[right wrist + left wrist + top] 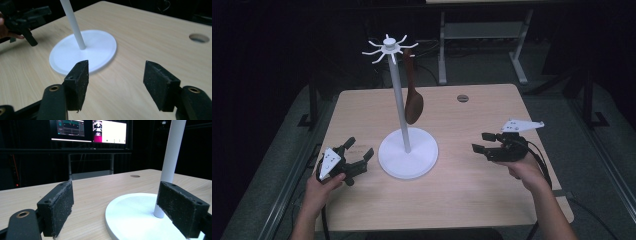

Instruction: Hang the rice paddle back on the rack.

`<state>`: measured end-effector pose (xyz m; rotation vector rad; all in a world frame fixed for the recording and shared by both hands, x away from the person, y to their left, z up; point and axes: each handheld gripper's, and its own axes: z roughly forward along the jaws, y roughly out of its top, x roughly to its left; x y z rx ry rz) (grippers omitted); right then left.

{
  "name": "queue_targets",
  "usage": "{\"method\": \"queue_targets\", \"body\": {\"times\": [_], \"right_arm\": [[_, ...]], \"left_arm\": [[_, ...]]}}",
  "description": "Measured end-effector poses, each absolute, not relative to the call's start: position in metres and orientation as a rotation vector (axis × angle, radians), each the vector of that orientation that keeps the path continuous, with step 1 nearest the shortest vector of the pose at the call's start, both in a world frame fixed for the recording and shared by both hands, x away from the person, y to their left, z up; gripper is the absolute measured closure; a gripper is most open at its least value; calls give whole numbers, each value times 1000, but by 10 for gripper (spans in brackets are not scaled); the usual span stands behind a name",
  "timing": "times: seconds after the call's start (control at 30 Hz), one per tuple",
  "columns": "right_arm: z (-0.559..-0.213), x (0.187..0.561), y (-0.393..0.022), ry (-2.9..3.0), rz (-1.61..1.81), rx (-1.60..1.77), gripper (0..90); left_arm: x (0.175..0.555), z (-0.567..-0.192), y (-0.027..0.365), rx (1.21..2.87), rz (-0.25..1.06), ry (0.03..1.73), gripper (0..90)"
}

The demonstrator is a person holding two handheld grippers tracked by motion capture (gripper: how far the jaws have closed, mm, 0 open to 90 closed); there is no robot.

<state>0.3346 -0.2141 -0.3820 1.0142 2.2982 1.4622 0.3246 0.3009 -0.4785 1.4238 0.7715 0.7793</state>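
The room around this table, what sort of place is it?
Probably a lab or recording workspace: a bare wooden table in a dark room, lit monitors behind it, and a metal-framed bench with cables on the floor.

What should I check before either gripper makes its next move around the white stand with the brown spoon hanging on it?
1. Brown spoon hangs from a hook of the stand: ok.
2. Stand upright, base flat on the table: ok.
3. Left gripper open, nothing between its jaws: ok.
4. Right gripper open, nothing between its jaws: ok.
5. Both grippers apart from the stand's base: ok.
6. How firmly the spoon sits on its hook: cannot tell.
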Motion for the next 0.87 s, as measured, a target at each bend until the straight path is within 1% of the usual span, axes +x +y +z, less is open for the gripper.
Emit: {"method": "queue_targets", "body": {"times": [0.3, 0.5, 0.87], "right_arm": [[-419, 325, -233, 2309, 1357, 1143, 285], [-443, 317, -241, 2339, 1284, 1211, 283], [-453, 320, -239, 2376, 1220, 1213, 281]], "left_arm": [[325, -479, 301, 1417, 776, 773, 134], [324, -478, 301, 1421, 775, 774, 134], [325, -479, 300, 1434, 782, 771, 134]]}}
